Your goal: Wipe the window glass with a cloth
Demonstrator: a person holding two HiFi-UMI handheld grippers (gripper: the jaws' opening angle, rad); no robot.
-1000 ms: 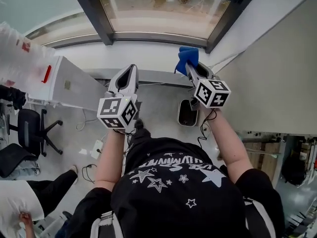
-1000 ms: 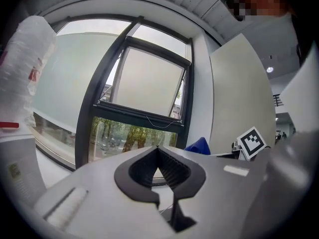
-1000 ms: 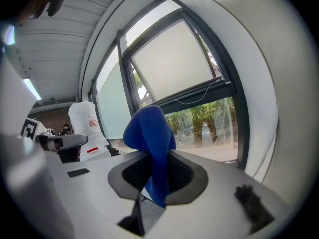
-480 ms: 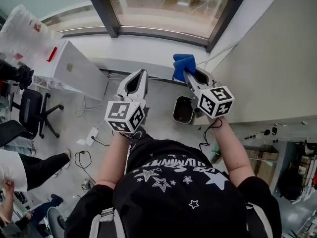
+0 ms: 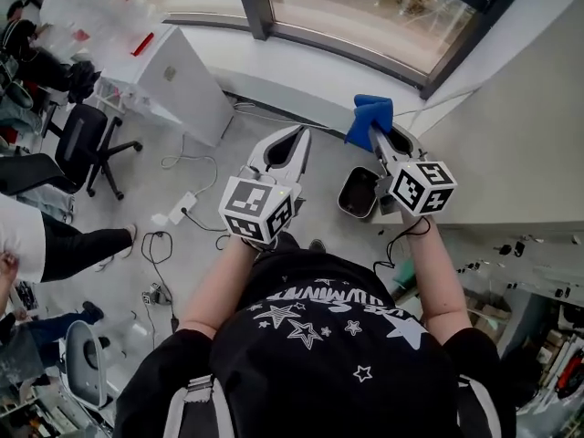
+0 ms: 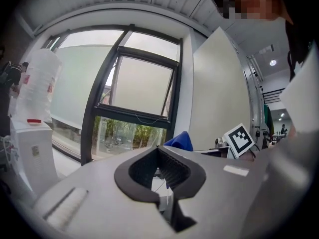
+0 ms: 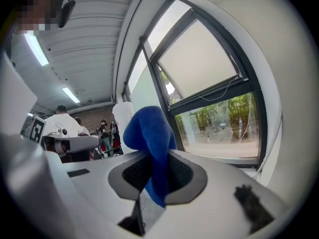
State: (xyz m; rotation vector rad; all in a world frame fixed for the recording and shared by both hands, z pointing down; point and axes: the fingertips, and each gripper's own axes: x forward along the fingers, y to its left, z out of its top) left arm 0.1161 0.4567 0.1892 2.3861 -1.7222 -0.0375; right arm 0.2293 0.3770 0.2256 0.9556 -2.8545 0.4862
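Observation:
The window glass (image 5: 365, 7) runs along the top of the head view behind a dark frame, well ahead of both grippers. My right gripper (image 5: 377, 137) is shut on a blue cloth (image 5: 369, 117), which bunches up above its jaws. In the right gripper view the blue cloth (image 7: 149, 128) stands up out of the right gripper (image 7: 157, 156), with the window glass (image 7: 219, 118) beyond it. My left gripper (image 5: 285, 149) sits beside it to the left, shut and holding nothing. The left gripper (image 6: 158, 151) faces the window glass (image 6: 139, 91), and the blue cloth (image 6: 180, 141) shows to its right.
A white sill (image 5: 301, 71) lies under the window. A white cabinet (image 5: 178, 76) stands at the left, a black bin (image 5: 360, 192) on the floor below the right gripper. An office chair (image 5: 82, 140), floor cables (image 5: 173, 213) and a person's leg (image 5: 64, 245) are at left. A pale wall (image 5: 520, 135) stands at right.
The head view has swung, so the window and cabinet have slid up and to the right. Both grippers have shifted right and down a little, still side by side, with the cloth still clamped.

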